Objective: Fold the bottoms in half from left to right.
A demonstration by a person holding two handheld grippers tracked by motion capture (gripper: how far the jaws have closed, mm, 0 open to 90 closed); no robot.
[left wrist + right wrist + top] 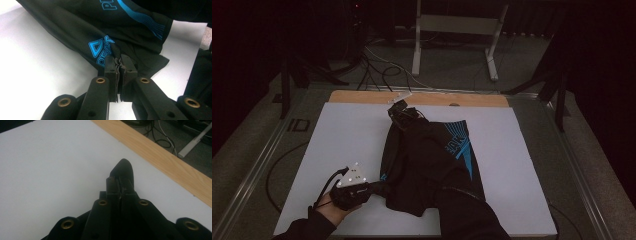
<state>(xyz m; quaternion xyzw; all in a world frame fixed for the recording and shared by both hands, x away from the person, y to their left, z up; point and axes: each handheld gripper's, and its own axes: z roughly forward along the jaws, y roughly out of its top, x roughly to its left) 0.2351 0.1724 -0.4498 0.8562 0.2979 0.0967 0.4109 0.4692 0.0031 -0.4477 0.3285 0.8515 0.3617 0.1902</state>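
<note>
A black garment point(447, 150) with blue printing lies bunched lengthwise on the white board point(347, 135). At the board's near left, my left gripper point(377, 188) is shut on the garment's near edge; in the left gripper view its jaws point(119, 62) pinch a fold of the black cloth point(75, 27) beside a blue logo. My right gripper point(396, 112) is at the garment's far end, with the sleeved arm lying over the cloth. In the right gripper view its jaws point(120, 183) are shut on a small peak of black cloth point(123, 168) held above the board point(50, 157).
The table's wooden strip point(362, 96) point(162, 157) runs along the board's far side. Beyond it are floor cables point(382, 70) and a white stand point(454, 37). Dark stand legs point(557, 95) rise at both sides. Bare board lies left and right of the garment.
</note>
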